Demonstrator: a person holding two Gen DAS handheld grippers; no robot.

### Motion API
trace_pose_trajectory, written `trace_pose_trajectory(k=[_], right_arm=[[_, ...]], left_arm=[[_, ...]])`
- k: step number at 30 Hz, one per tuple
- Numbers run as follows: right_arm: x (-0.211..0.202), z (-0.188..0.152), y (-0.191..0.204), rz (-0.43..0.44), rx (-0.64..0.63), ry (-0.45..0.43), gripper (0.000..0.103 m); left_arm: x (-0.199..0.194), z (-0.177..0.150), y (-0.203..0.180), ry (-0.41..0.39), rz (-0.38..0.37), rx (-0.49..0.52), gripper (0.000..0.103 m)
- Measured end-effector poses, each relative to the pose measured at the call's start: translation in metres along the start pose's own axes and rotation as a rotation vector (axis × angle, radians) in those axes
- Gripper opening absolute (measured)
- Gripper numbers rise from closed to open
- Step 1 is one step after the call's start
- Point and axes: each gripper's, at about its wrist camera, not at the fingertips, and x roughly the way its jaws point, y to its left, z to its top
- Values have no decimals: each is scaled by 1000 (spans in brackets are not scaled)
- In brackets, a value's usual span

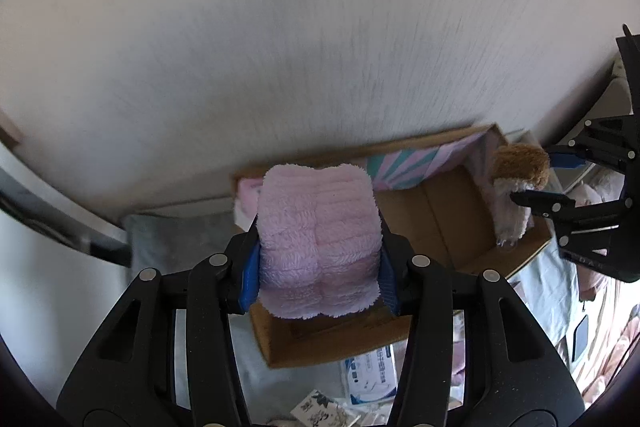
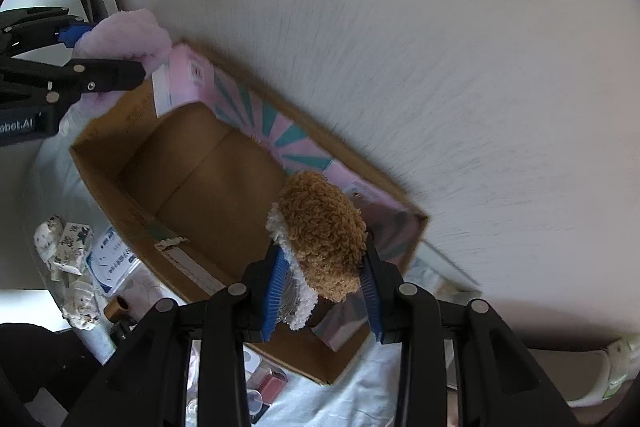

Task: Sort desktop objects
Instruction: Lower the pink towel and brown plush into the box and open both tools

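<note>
My left gripper is shut on a folded pink fluffy cloth and holds it above the left end of an open cardboard box. It also shows in the right wrist view, with the pink cloth. My right gripper is shut on a brown and white plush item above the box's right end. The plush and right gripper show at the right of the left wrist view. The box floor is bare brown card.
A pink and teal patterned board leans inside the box's far wall, against a white wall. Small packets, a blue-printed pouch and small items lie on the pale blue cloth in front of the box.
</note>
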Motion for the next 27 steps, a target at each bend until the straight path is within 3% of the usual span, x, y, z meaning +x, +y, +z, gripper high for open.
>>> trace_pose_trajectory(k=[7,13,14,15,16,17,18,27], right_arm=[[22,-2,0,38,9,30,33],[20,-2,-3,59,12,40,34],[20,-2,-3,67,15,42,42],[21,-1,-3,81,23,52,57],[21,0,-4,99,42,47,67],[19,-1,-5,106,53,38,81],[17,-2,-7,115,71,23,81],[-10,-23,-12,140,176,-59,81]], left_arm=[[34,-13,-1,54,-22,-12,43],[40,-12,2,57,-21,-19,43],[39,-11,3,52,-21,-29,44],[42,-10,3,51,-26,-40,46],[41,-9,4,56,-30,-51,58],[41,-8,5,54,-29,-57,95],[40,-8,6,49,-24,-57,101],[18,-13,13,9,0,-55,103]])
